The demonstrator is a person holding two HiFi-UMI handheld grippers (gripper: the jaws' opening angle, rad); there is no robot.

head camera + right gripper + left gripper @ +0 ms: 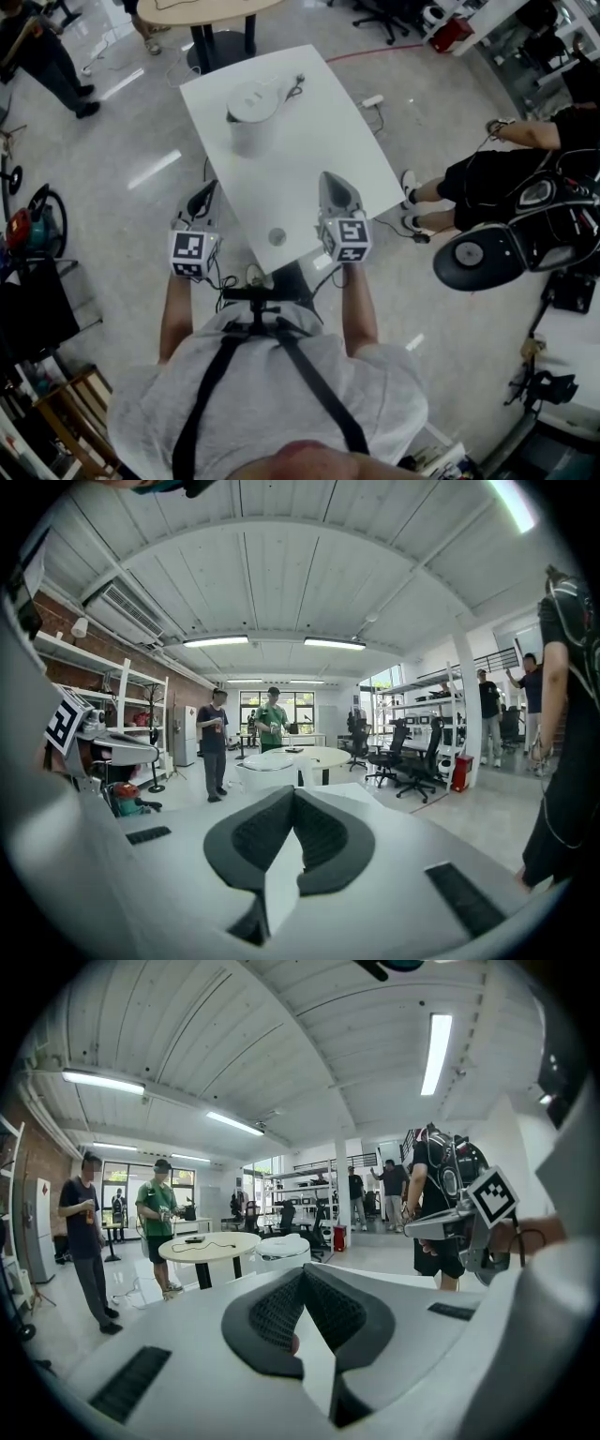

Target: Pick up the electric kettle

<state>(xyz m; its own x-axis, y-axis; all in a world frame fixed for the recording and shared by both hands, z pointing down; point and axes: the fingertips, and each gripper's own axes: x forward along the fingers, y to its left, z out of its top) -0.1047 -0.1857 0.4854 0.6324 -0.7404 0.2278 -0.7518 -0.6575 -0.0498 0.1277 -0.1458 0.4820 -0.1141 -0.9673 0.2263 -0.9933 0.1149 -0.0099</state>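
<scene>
Grey-shirted shoulders [272, 384] crossed by black straps [319, 394] fill the bottom of the head view, with both forearms reaching forward. Farther ahead, the white electric kettle [253, 117] stands upright on the far part of the white worktop [328, 141], its lid on, and a thin cord [295, 86] lies just beside it toward the far corner. A small round disc [277, 236] sits on the worktop's near end, well apart from the kettle.

The left tool [208, 187] hangs over the floor [122, 187] just off the worktop's left edge; its jaws are pressed together with nothing between them. The right tool [328, 180] hovers over the worktop's near right part, its jaws likewise pressed together and empty. Both are well apart from the kettle.

Beyond the worktop stands a round wooden table [202, 9]. One person [42, 52] stands at the upper left, and another person [506, 178] is at the right.
</scene>
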